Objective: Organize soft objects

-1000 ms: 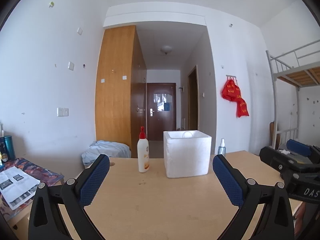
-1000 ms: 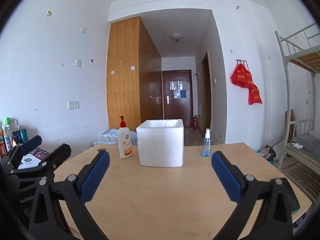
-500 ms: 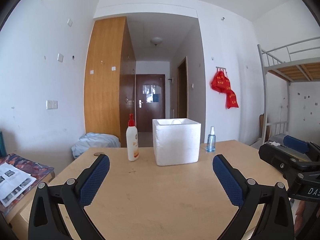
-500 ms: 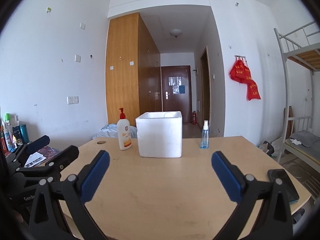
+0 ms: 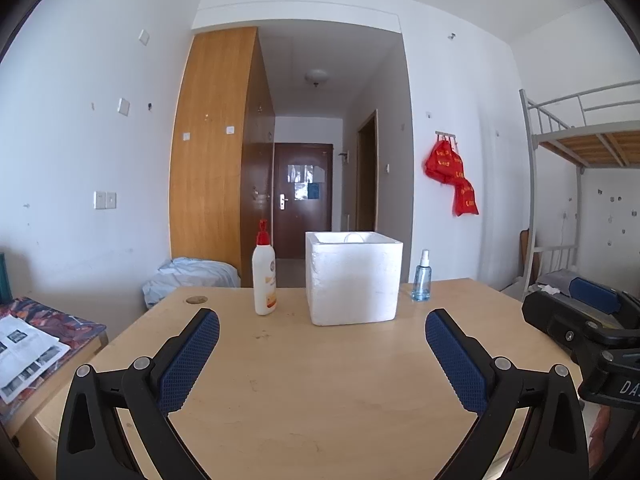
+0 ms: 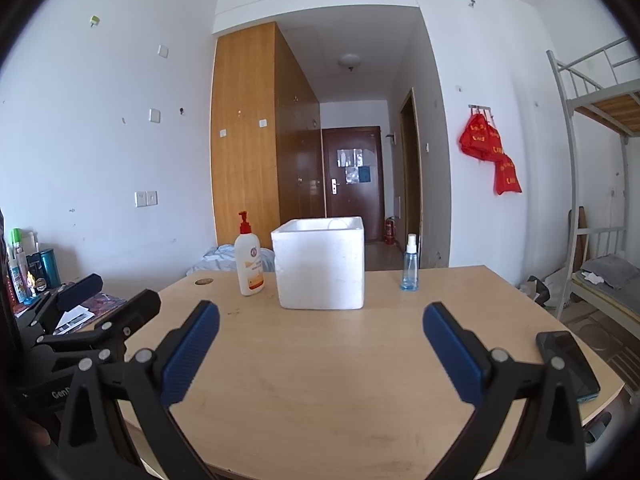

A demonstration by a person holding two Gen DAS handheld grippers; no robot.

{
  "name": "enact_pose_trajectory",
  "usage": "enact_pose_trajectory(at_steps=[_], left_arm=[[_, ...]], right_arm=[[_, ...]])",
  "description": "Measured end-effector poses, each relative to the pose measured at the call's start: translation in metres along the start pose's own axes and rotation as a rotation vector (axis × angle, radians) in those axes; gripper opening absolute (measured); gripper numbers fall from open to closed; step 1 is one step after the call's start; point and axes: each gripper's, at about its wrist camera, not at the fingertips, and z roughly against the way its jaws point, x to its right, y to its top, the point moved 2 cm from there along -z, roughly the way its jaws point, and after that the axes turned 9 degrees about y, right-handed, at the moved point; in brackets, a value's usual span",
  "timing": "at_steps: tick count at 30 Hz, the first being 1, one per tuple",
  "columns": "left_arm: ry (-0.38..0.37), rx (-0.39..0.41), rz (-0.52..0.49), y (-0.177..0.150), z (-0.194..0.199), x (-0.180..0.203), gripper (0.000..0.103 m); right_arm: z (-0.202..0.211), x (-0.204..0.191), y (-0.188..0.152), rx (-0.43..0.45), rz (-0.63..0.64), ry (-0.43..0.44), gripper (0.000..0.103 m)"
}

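Foam box (image 5: 354, 278) ahead of both spread, empty grippers (image 5: 322, 354) (image 6: 320, 348) looks light and crushable, best gripped gently by its wall.

- right gripper (image 5: 592, 320) body, seen from the left wrist view: white letters "DA", cut off at the edge
- left gripper (image 6: 92, 308) body, seen from the right wrist view: "Gen", rest hidden
- red bags (image 6: 490, 152) and lotion bottle (image 6: 249, 264) carry print, too small to read

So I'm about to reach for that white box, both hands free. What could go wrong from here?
The pump bottle and spray bottle stand close beside the box; a wide-open hand-held gripper could tip either. The phone lies near the table's right edge, where the right arm might sweep it off.
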Motion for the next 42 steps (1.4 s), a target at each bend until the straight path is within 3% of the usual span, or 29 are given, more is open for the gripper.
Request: enact_pose_trajectory(at_steps=[42], left_arm=[[0.009, 0.011, 0.009, 0.0001, 0.0079, -0.0066, 0.103]], right_arm=[[-0.0001, 0.0058, 0.0026, 0.001, -0.002, 0.003, 0.103]])
